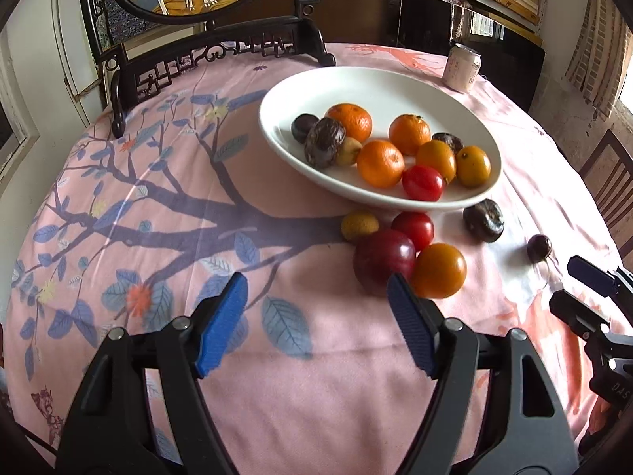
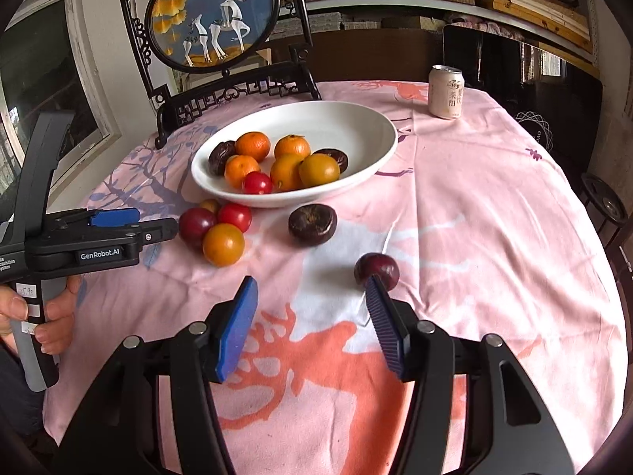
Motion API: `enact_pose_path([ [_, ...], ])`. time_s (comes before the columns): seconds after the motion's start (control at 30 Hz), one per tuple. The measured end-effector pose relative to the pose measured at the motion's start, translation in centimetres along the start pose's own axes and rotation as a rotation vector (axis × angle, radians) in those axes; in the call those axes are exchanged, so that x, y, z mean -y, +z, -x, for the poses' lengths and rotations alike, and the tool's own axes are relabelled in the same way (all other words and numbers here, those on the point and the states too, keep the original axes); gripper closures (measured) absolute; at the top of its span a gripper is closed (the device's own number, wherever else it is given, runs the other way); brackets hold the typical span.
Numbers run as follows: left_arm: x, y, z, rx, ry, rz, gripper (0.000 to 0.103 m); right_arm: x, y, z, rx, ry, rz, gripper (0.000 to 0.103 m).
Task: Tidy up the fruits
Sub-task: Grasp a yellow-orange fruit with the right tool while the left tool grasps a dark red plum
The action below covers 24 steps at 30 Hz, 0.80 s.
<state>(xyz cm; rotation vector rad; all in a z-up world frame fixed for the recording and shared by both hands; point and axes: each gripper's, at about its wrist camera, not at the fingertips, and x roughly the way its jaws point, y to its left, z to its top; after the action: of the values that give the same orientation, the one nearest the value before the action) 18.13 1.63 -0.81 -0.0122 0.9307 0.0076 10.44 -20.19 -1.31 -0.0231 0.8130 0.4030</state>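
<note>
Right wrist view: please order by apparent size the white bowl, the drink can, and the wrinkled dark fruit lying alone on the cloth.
1. white bowl, clearly largest.
2. wrinkled dark fruit and drink can: similar in the picture; the can stands farther away, so I cannot rank them.

We record a white bowl (image 2: 368, 166) holding orange, red and dark purple-brown fruit. The cloth (image 1: 158, 237) is pink with a blue-grey branch-and-leaf print at frame left and coral and white deer shapes. Pads (image 2: 237, 328) are blue. The can (image 2: 446, 92) is pale pink.
</note>
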Motion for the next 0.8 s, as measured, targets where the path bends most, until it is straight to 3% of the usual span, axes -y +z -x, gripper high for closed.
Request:
enact_pose_path([
  [0.17,-0.4,-0.4,0.1,0.022,0.018,-0.006,0.027,-2.3,-0.2,-0.5,-0.034,0.037,0.067,0.046],
  [0.37,-1.2,-0.4,-0.3,0.019,-0.013,0.017,0.026,-5.7,0.3,-2.8,-0.087,0.044,0.177,0.046],
  [0.8,-1.7,-0.9,-1.1,-0.02,-0.054,0.032,0.023,-7.8,2.6,-8.6,-0.136,0.017,0.239,0.046],
])
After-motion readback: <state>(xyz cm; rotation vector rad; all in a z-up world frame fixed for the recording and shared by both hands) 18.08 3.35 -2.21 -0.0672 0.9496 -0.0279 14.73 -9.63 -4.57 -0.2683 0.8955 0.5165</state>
